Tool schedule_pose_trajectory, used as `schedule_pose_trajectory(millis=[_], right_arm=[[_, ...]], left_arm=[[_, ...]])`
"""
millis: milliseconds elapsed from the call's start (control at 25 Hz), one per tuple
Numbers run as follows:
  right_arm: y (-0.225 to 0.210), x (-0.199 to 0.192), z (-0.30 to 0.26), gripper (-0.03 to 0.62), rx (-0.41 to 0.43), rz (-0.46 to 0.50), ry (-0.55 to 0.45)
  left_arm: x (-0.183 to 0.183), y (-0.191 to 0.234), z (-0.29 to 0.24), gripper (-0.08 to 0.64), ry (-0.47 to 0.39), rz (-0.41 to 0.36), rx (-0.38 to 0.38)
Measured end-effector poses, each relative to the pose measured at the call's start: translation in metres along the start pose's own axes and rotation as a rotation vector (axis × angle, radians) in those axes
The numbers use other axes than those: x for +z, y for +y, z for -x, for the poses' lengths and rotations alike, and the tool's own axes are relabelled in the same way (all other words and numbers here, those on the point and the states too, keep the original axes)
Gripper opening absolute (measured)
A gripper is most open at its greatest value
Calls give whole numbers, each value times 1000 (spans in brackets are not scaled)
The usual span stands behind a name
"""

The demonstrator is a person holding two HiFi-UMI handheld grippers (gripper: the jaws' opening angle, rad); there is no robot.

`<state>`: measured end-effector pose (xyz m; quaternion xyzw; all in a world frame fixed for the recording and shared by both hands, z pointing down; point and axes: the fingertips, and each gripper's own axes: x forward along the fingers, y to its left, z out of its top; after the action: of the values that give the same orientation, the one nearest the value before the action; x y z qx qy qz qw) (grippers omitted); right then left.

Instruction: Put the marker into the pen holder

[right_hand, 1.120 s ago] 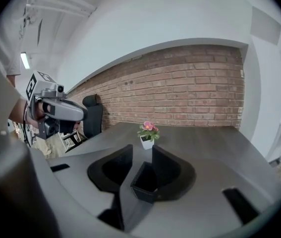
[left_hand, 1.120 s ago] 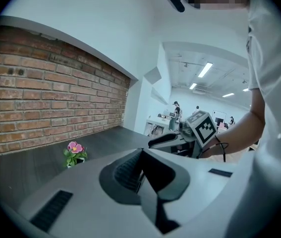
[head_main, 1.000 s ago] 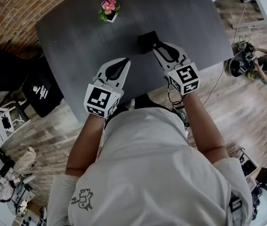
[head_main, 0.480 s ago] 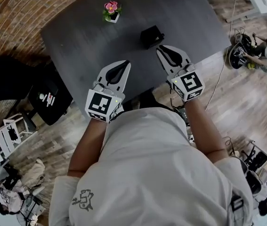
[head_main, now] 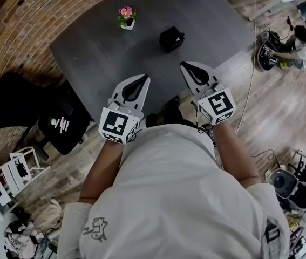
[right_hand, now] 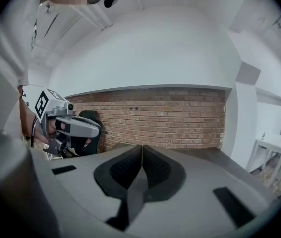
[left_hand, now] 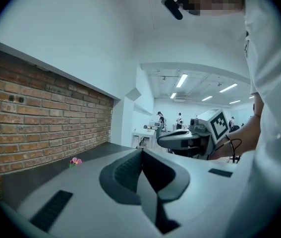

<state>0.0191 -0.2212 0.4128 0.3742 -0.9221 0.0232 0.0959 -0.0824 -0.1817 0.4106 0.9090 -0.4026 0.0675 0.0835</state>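
Observation:
The black pen holder [head_main: 171,39] stands on the dark table [head_main: 99,53], far from both grippers. A short dark end juts from its upper right; I cannot tell whether that is the marker. My right gripper [head_main: 185,65] hovers over the table's near edge. Its jaws have just been closing and now meet with nothing between them, as the right gripper view [right_hand: 141,150] shows. My left gripper [head_main: 143,78] hovers beside it, level with it, also shut and empty [left_hand: 141,152]. Each gripper shows in the other's view: the right gripper [left_hand: 180,139] and the left gripper [right_hand: 76,125].
A small potted pink flower [head_main: 126,16] stands at the table's far left. A black chair [head_main: 12,99] and a black bag [head_main: 62,124] sit left of the table by the brick wall. A person [head_main: 298,39] crouches on the floor at the upper right, near cables.
Both grippers have drawn back from the pen holder toward my body and risen. The right gripper, open at the holder a second ago, has shut empty.

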Motion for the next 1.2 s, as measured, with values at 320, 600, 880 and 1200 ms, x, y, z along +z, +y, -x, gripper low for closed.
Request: schedule_pose_trajectory(millis=[320,600,880,1200], right_arm=[[46,10,33,6,-32,48,-22],[66,26,61,5,-40,77,-45],[55,39,83,5,22,88,-69],[16,41,118,5,65,113,-79]], left_arm=[[5,-22,39,11,-26,-15,-50],[6,-40,56,11,-36,-11,-69],[24,-66,41,11,-57,-31,-58],[39,-97,11,11,-78,-32,5]])
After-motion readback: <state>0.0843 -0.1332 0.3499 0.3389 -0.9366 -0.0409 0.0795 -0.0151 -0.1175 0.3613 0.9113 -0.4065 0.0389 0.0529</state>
